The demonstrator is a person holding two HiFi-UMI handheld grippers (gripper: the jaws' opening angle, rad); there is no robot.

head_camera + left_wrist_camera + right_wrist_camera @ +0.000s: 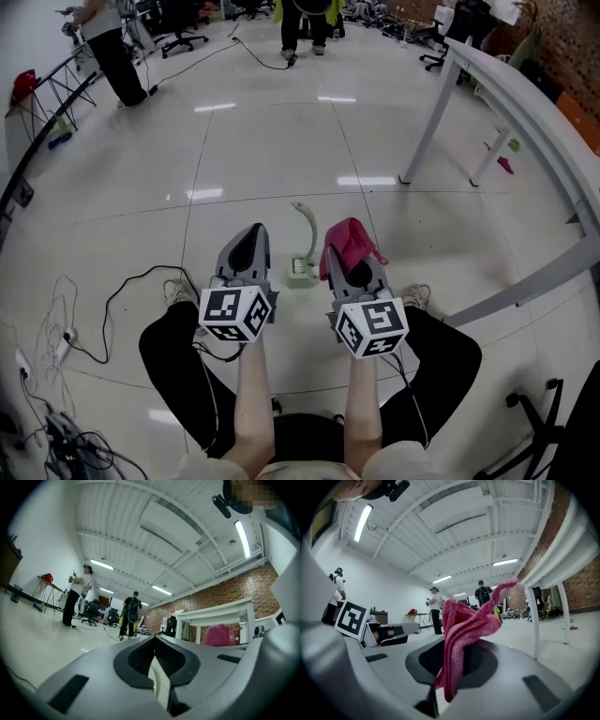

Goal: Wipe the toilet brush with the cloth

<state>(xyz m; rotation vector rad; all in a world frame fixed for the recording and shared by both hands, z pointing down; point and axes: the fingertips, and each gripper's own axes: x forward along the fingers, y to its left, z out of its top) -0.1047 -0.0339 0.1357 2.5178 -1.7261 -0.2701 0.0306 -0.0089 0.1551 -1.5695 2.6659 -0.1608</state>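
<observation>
A white toilet brush [307, 234] with a curved handle stands in its holder on the floor, between and just beyond my two grippers. My left gripper [255, 231] is held above the floor to the left of the brush, jaws shut with nothing between them; in the left gripper view [154, 640] they point out level over the room. My right gripper [347, 253] is to the right of the brush, shut on a pink cloth [349, 240]. The pink cloth [461, 634] bunches up out of the jaws. From the left gripper view the cloth [218, 635] shows at the right.
White table legs [429, 117] and a long white tabletop [553, 122] stand to the right. Black cables [127, 286] trail over the floor at the left. A black chair base [536, 412] is at the lower right. People [112, 47] stand at the far end.
</observation>
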